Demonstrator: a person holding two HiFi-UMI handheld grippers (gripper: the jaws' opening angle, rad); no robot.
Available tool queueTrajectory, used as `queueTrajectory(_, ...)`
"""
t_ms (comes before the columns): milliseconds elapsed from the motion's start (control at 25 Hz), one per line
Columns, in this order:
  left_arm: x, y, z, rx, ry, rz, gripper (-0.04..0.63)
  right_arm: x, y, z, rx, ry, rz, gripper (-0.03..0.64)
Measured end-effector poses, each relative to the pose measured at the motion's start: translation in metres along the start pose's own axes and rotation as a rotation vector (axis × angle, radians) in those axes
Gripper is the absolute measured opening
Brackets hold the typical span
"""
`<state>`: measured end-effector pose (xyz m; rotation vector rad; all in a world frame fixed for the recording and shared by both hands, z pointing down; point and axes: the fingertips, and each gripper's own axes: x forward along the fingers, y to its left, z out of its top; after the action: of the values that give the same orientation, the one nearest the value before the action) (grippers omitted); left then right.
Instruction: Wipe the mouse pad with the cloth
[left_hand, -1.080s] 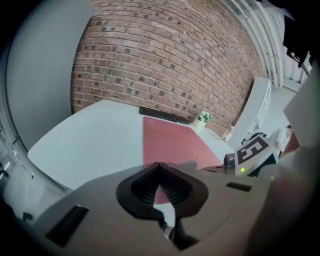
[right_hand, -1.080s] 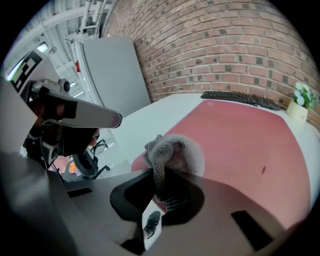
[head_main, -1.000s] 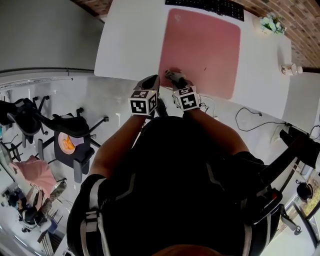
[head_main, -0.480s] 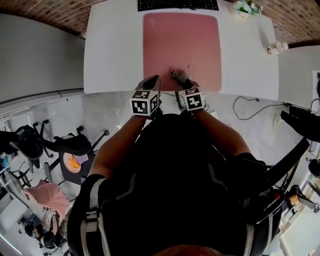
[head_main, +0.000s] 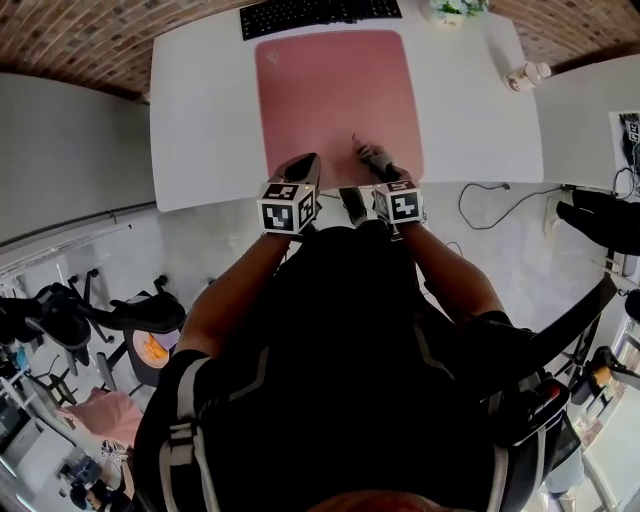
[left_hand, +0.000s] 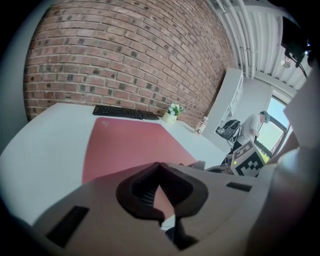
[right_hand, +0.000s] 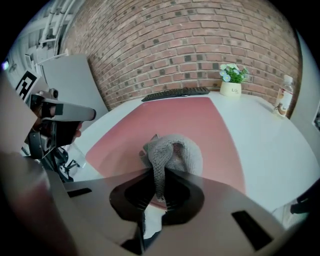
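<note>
A pink mouse pad (head_main: 335, 95) lies on the white table (head_main: 205, 120), below a black keyboard (head_main: 315, 12). My right gripper (head_main: 370, 156) is shut on a bunched grey knitted cloth (right_hand: 172, 152), which rests on the pad (right_hand: 165, 120) near its front edge, right of the middle. In the right gripper view a strip of cloth runs down between the jaws of that gripper (right_hand: 159, 176). My left gripper (head_main: 303, 165) hovers at the table's front edge beside the pad's front left part. Its jaws (left_hand: 160, 167) are shut with nothing in them.
A small potted plant (right_hand: 231, 80) and a small bottle (right_hand: 283, 102) stand at the table's far right. The keyboard (left_hand: 125, 112) lies along the brick wall. Office chairs (head_main: 130, 315) stand on the floor at the left, and cables (head_main: 490, 205) lie at the right.
My right gripper has dragged the cloth rightward along the pad's front edge, from near its left corner to right of the middle. The left gripper stayed at the table edge.
</note>
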<state>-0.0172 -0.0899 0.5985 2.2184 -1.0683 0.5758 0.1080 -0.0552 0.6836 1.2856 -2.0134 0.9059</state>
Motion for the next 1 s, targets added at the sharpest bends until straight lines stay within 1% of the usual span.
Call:
queueTrajectory(120,0.005,-0.008,0.003,0.012,0.002,-0.017,0.0,-0.009,-0.019,-0.007,0.028,0.016,-0.034,0.031)
queueTrajectory(280,0.011,-0.014,0.004,0.018,0.006,-0.031,0.0,-0.023,-0.045,-0.012,0.077,0.006,-0.079,0.031)
queueTrajectory(480,0.014,-0.022,0.008,0.015,0.005,-0.05,0.0,-0.039,-0.074,-0.015,0.076,0.001,-0.127,0.031)
queueTrajectory(600,0.013,-0.02,0.009,0.007,-0.007,-0.032,0.0,-0.047,-0.076,-0.011,0.044,0.011,-0.119,0.031)
queueTrajectory(680,0.01,-0.014,0.01,-0.008,-0.018,-0.006,0.0,-0.048,-0.061,0.006,0.004,-0.008,-0.065,0.031)
queueTrajectory(760,0.006,-0.005,0.011,-0.031,-0.031,0.028,0.0,-0.044,-0.036,0.03,-0.066,-0.037,0.016,0.031)
queueTrajectory(880,-0.009,0.014,0.009,-0.078,-0.053,0.094,0.0,-0.029,0.014,0.061,-0.172,-0.057,0.153,0.031)
queueTrajectory(1000,-0.029,0.04,0.007,-0.138,-0.082,0.174,0.0,-0.008,0.064,0.081,-0.255,-0.044,0.279,0.031)
